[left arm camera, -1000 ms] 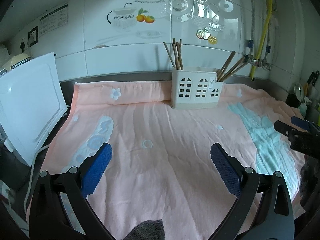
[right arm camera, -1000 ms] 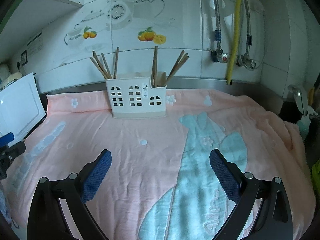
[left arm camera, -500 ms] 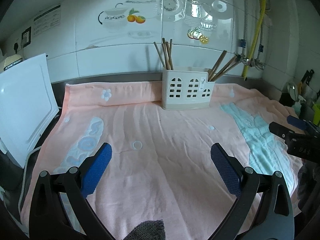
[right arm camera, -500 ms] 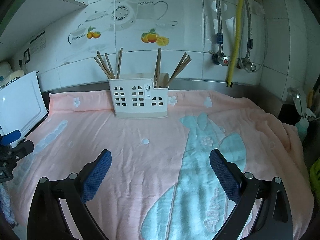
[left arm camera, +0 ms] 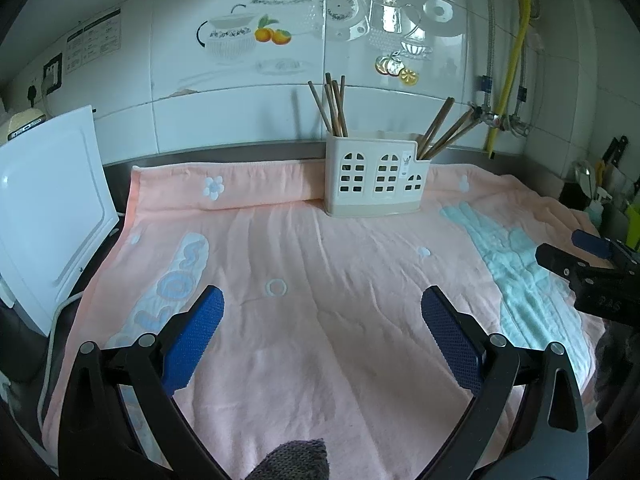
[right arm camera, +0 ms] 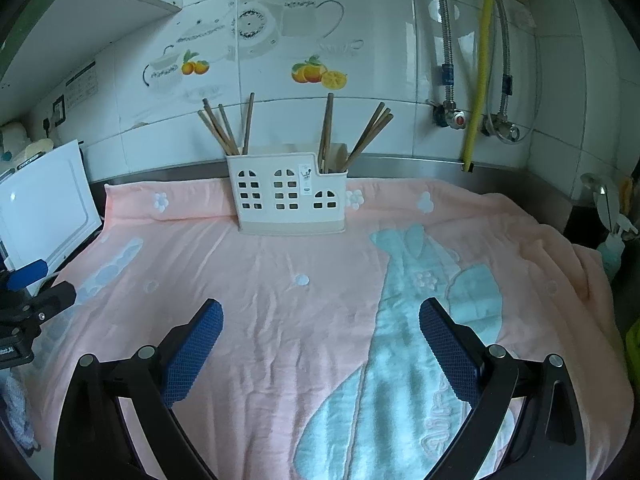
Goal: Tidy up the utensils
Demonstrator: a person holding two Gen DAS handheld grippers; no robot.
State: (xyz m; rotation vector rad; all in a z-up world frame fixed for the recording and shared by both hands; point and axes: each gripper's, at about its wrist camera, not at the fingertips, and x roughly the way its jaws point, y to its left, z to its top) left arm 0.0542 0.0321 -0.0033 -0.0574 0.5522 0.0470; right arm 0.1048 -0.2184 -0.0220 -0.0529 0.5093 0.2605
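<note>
Looking over the whole setup, biggest thing first: a pink towel (left arm camera: 320, 340) covers pretty much the entire worktop, soft and a bit wrinkled, with a pale blue pattern running down one side. No loose utensils are lying on it anywhere that I can see, so everything I care about is at the back.

Next down is the white cutting board (left arm camera: 48, 216) leaning up at the left edge, well apart from the action.

Then the utensil holder (right arm camera: 288, 196), a cream plastic caddy with little window cutouts, standing upright at the far edge of the towel near the wall. My guess is it's light and would slide or tip on the soft cloth if I tugged something sideways out of it.

Smallest: the chopsticks (right arm camera: 228, 128), one bunch in the left compartment and another bunch (right arm camera: 368, 132) fanned out of the right one. They look like thin wood, so stiff, light, and not fragile, but skinny and round enough to roll or twist between my pads. I'd pinch one on the exposed upper shaft, across its width, and lift straight along its lean.

Both my tools are hovering low over the towel, well short of the holder. My left gripper (left arm camera: 322, 316) has its fingers spread wide with nothing in them, and my right gripper (right arm camera: 320, 320) is the same, wide and empty.
</note>
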